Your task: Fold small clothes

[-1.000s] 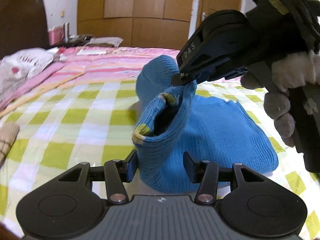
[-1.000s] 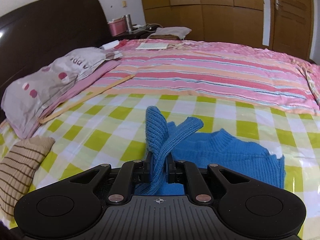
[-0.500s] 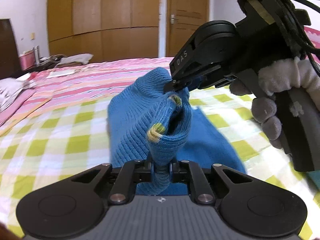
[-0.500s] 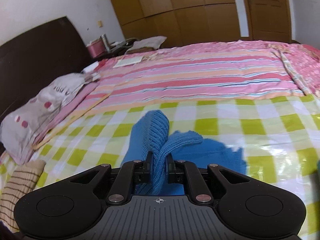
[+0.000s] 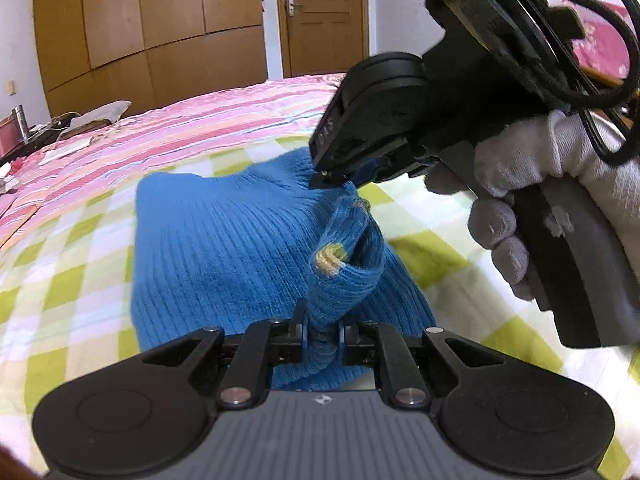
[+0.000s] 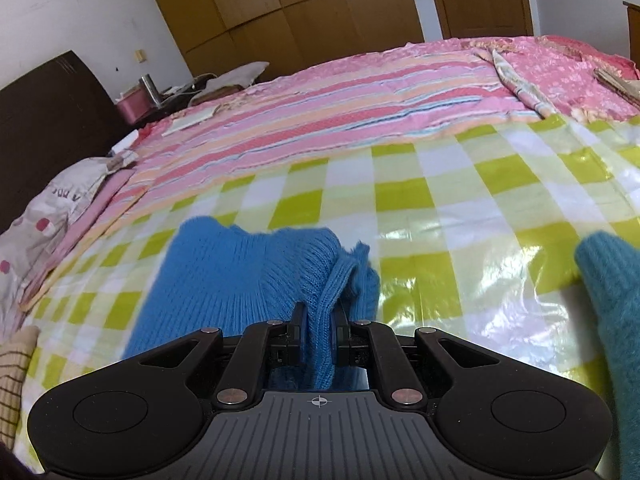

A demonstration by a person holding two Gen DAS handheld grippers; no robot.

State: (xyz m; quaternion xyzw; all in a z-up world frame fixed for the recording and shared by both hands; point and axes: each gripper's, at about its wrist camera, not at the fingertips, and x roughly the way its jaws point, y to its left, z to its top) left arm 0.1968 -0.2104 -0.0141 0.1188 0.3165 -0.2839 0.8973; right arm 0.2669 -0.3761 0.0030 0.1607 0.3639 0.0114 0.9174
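Note:
A small blue knit sweater (image 5: 224,248) lies on the green-and-white checked sheet (image 5: 60,280) of a bed. My left gripper (image 5: 322,332) is shut on its ribbed hem edge, which has a small yellow mark (image 5: 330,262). My right gripper (image 6: 318,340) is shut on another fold of the same sweater (image 6: 240,280). In the left wrist view the right gripper (image 5: 340,178) pinches the sweater just beyond mine, held by a gloved hand (image 5: 540,184). The sweater is draped between both grippers, partly lifted.
A teal knit garment (image 6: 616,320) lies at the right edge of the right wrist view. A pink striped bedspread (image 6: 340,120) covers the far bed. Pillows (image 6: 60,208) sit left by a dark headboard (image 6: 48,120). A striped beige cloth (image 6: 12,372) lies at lower left.
My left gripper closed on the sweater's hem, having been open a second ago. Both grippers have swung right with the sweater, spreading it flatter over the checked sheet.

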